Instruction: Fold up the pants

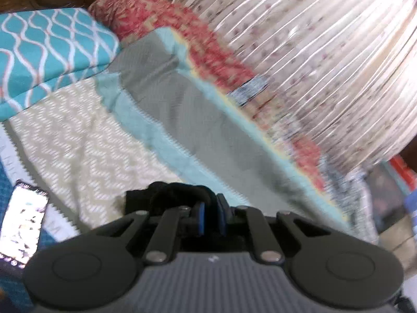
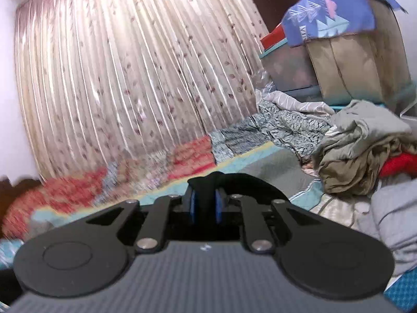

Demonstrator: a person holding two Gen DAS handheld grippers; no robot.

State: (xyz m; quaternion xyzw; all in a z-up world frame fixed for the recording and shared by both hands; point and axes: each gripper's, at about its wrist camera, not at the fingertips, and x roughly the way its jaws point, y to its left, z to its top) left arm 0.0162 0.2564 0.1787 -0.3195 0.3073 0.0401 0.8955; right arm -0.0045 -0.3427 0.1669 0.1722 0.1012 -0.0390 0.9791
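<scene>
Pants (image 1: 166, 195), black, are pinched in both narrow jaws, left gripper (image 1: 210, 215) and right gripper (image 2: 206, 206), above bed (image 1: 198, 120).

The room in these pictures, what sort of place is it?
Most likely a bedroom: a bed with a patterned pillow, long pleated curtains, and a heap of unfolded clothes.

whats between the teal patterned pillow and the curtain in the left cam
In the left wrist view, the red patterned blanket lies between the teal pillow and the curtain, bunched along the bed's far edge.
</scene>
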